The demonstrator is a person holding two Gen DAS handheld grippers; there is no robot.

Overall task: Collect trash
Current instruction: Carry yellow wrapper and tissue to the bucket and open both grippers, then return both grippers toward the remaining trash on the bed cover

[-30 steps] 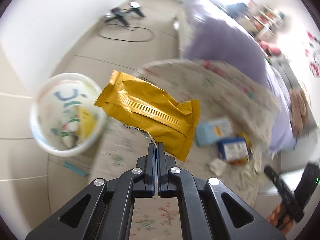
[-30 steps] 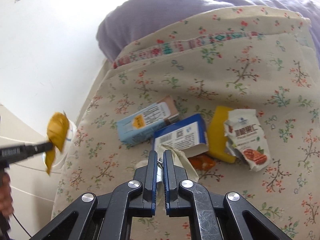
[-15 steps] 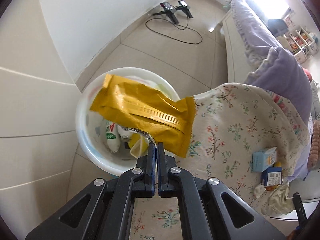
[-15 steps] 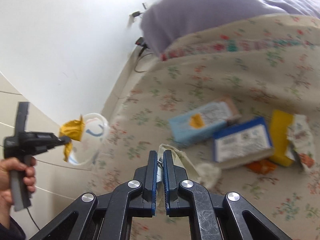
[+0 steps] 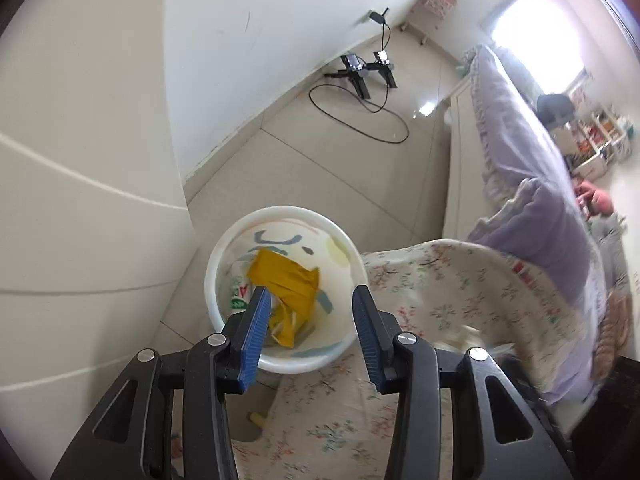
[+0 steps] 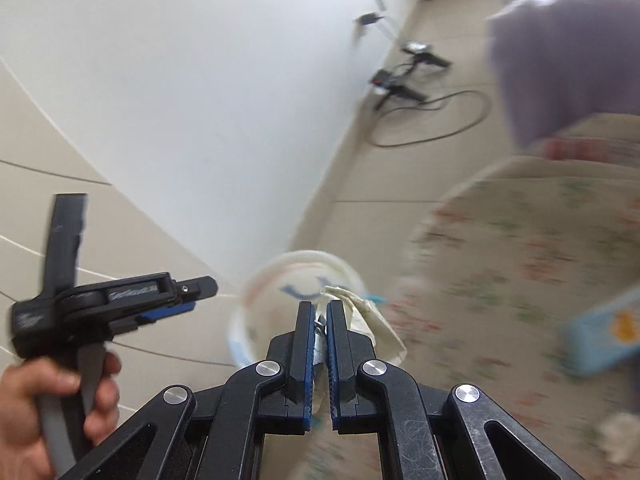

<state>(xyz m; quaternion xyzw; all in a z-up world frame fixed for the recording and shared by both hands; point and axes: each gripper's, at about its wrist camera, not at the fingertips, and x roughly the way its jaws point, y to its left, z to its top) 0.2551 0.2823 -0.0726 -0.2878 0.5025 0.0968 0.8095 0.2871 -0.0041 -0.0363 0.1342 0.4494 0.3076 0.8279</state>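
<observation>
My left gripper [image 5: 310, 294] is open and empty above the white trash bin [image 5: 236, 248] on the floor. The yellow wrapper [image 5: 286, 280] lies loose inside the bin on other trash. My right gripper [image 6: 318, 306] is shut on a crumpled white tissue [image 6: 368, 320] and holds it over the near side of the bin [image 6: 256, 280]. The left gripper also shows in the right wrist view [image 6: 188, 296], held in a hand left of the bin.
The bed with a floral cover [image 5: 460, 280] and a purple quilt [image 5: 532, 184] lies to the right of the bin. A light blue carton [image 6: 604, 336] lies on the cover. A black stand with a cable [image 5: 364, 76] sits on the floor by the white wall.
My left gripper opened and the yellow wrapper dropped into the bin. My right gripper swung left from the bed towards the bin with the tissue.
</observation>
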